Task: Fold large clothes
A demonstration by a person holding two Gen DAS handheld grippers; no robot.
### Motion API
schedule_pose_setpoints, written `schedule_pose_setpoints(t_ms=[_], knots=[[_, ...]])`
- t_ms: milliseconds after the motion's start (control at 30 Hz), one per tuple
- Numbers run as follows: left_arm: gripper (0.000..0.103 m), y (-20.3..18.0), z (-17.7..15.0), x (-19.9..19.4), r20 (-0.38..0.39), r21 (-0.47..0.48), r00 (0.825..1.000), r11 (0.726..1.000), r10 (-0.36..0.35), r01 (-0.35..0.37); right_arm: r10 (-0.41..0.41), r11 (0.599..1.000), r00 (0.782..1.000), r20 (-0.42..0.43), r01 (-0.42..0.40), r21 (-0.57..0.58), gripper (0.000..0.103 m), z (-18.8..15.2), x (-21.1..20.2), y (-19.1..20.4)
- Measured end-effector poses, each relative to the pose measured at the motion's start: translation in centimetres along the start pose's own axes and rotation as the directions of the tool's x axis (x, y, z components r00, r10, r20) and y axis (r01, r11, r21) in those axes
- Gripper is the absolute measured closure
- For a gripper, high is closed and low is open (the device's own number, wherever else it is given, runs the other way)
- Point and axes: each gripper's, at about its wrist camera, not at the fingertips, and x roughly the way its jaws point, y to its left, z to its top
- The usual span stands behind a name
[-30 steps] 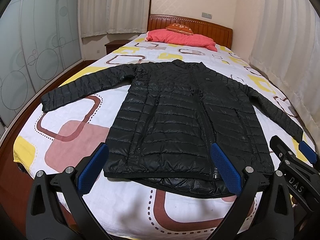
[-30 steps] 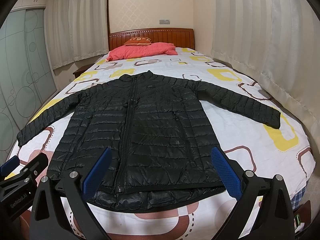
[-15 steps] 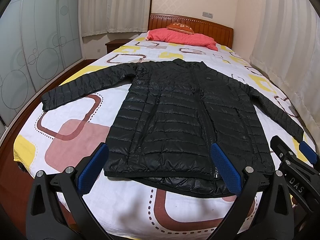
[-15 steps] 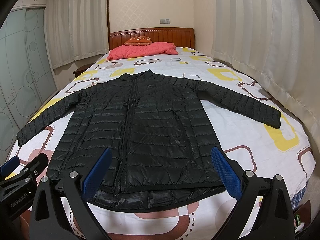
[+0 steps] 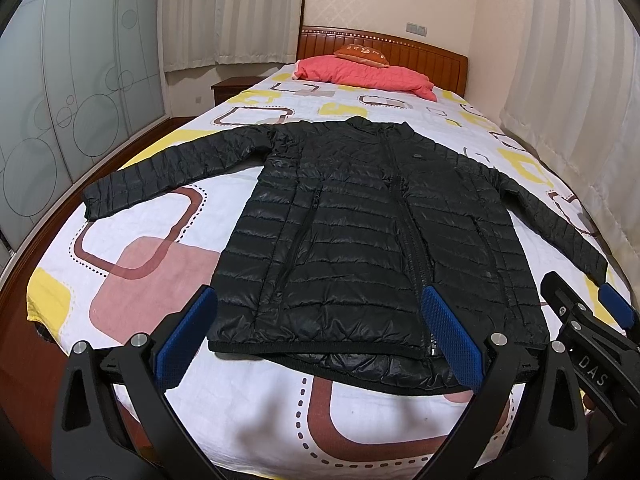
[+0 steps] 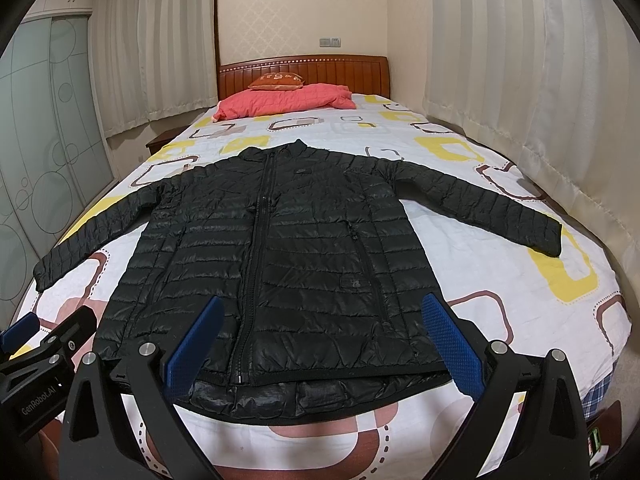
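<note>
A black quilted puffer jacket (image 5: 372,232) lies flat and zipped on the bed, front up, collar toward the headboard, both sleeves spread out. It also shows in the right wrist view (image 6: 280,264). My left gripper (image 5: 320,332) is open and empty, hovering above the jacket's hem near the foot of the bed. My right gripper (image 6: 320,340) is open and empty, also above the hem, to the right of the left one. The right gripper shows at the right edge of the left wrist view (image 5: 592,344); the left one shows at the left edge of the right wrist view (image 6: 40,356).
The bed (image 5: 132,240) has a white sheet with brown, pink and yellow squares. A red quilt (image 5: 364,76) and orange cushion (image 5: 362,52) lie by the wooden headboard (image 6: 340,72). Curtains (image 6: 520,80) hang along the right side; glass wardrobe doors (image 5: 60,100) stand left.
Both grippers have risen slightly, so the views shift a little. The jacket has not moved and both grippers stay open.
</note>
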Motion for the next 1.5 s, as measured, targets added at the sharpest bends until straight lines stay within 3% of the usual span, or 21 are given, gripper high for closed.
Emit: schedule_pose_setpoints(t_ms=[933, 1100, 1333, 1500], knots=[[0.002, 0.3, -0.1, 0.2, -0.005, -0.004, 1.0, 1.0, -0.002, 0.002, 0.001, 1.0, 1.0, -0.002, -0.001, -0.001, 0.005, -0.2, 0.3, -0.1], [0.002, 1.6, -1.3, 1.8, -0.033, -0.034, 0.999, 0.999, -0.006, 0.005, 0.017, 1.0, 1.0, -0.019, -0.016, 0.018, 0.005, -0.1, 1.1, -0.5], [0.002, 4.6, 0.7, 6.0, -0.107, -0.163, 0.994, 0.986, 0.011, -0.028, 0.059, 0.984, 0.998, -0.038, -0.051, 0.173, 0.005, 0.6, 4.9, -5.3], [0.002, 7.5, 2.9, 9.9, -0.137, -0.22, 0.986, 0.968, 0.095, -0.124, 0.01, 0.952, 0.999, -0.043, 0.003, 0.305, 0.005, 2.0, 8.6, -10.7]])
